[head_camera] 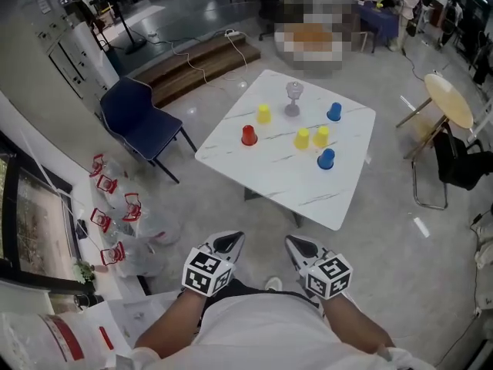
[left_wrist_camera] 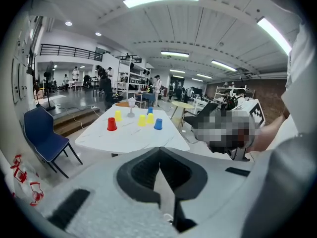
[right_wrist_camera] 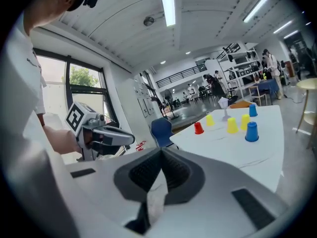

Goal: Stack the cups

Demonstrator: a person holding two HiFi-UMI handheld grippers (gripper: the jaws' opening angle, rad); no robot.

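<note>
Left gripper (head_camera: 229,243) and right gripper (head_camera: 302,247) are both showing jaws pressed together with nothing between them. They are hanging side by side at the person's waist, well apart from the white marble-look square table (head_camera: 269,177).

Six small plastic cups are standing on the tabletop, apparently mouth-down, none stacked yet.
- The red plastic cup (head_camera: 249,135) is sitting nearest the tabletop's left corner in the head view.
- The first yellow plastic cup (head_camera: 263,114) is sitting just behind it, toward the far corner.
- The second yellow plastic cup (head_camera: 301,138) is standing just beside the third yellow plastic cup (head_camera: 321,136), around the middle.
- The far blue plastic cup (head_camera: 333,112) is sitting toward the right corner.
- The near blue plastic cup (head_camera: 326,158) is sitting closer to the person, just in front of the yellow pair.
- The clear stemmed glass (head_camera: 293,99) is standing between the first yellow and the far blue.

Judgement on the step in hand, which is reaching the table:
- Jaws should be opening before arrival, not over the cups.
- The yellow pair looks the easiest start.
- One cup should be pinched by its side wall, lifted straight up and lowered squarely over its neighbour.
- The glass looks tippy, so it needs a wide berth.
</note>
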